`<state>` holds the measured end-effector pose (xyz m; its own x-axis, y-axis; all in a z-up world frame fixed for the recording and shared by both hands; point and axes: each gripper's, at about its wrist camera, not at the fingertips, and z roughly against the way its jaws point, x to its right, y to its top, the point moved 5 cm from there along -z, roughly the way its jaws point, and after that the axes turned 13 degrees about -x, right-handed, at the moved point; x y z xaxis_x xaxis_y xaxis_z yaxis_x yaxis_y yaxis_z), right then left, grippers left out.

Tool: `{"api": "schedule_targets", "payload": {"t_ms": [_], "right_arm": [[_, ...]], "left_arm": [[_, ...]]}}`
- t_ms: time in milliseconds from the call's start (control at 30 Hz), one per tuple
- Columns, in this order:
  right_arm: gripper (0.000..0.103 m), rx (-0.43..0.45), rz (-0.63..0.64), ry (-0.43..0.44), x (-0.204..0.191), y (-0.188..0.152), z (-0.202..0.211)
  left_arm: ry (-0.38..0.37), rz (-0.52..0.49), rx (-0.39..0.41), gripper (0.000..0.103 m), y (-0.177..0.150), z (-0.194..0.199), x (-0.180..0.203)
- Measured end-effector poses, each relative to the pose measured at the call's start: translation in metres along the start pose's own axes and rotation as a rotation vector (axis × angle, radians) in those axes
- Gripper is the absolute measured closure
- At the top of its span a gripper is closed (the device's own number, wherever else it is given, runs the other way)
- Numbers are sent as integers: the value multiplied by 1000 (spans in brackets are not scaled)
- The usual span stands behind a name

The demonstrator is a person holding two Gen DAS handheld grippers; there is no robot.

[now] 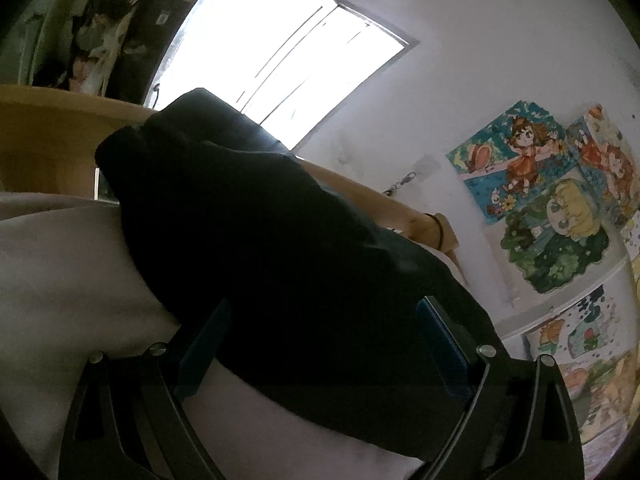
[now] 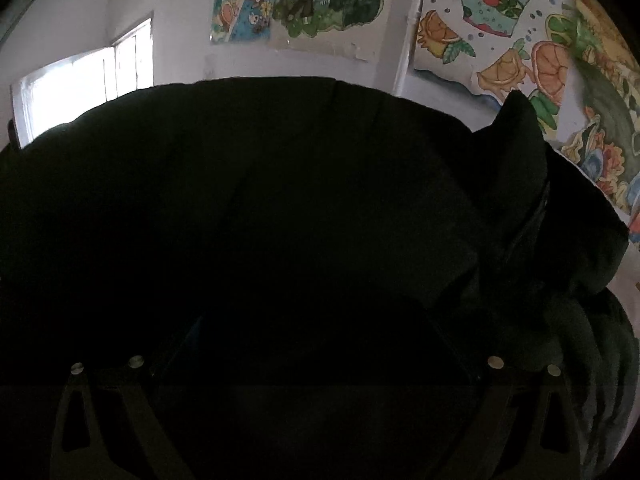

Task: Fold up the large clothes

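Note:
A large black garment [image 1: 256, 216] lies bunched on a pale bed sheet [image 1: 60, 272]. My left gripper [image 1: 320, 344] is open, its blue-padded fingers [image 1: 440, 356] set wide on either side of the garment's near fold. In the right wrist view the same black garment [image 2: 280, 200] fills most of the frame. My right gripper [image 2: 316, 360] sits under it in deep shadow. Its fingers are barely visible, so I cannot tell how the jaws stand.
A wooden headboard or bed frame [image 1: 48, 128] runs behind the garment. A bright window [image 1: 288, 48] is in the white wall. Colourful cartoon posters [image 1: 540, 188] cover the wall on the right, and they also show in the right wrist view [image 2: 500, 40].

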<state>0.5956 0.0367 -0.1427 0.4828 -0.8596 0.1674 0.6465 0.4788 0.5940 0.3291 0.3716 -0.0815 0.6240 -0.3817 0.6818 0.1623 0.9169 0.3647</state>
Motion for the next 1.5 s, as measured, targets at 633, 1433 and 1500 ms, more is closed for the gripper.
{"api": "schedule_targets", "payload": {"t_ms": [633,1433,1500], "right_arm": [[0,115,-190,128,52,-37,78],[0,99,-89,207,33,-48,90],[0,99,-88,210,34,-49,94]], "left_arm": [[-73,-318,240,103,-7,52,79],[-174,300,-47,92,14,13,-42],[-192,274,-20,98,16,19,-38]]}}
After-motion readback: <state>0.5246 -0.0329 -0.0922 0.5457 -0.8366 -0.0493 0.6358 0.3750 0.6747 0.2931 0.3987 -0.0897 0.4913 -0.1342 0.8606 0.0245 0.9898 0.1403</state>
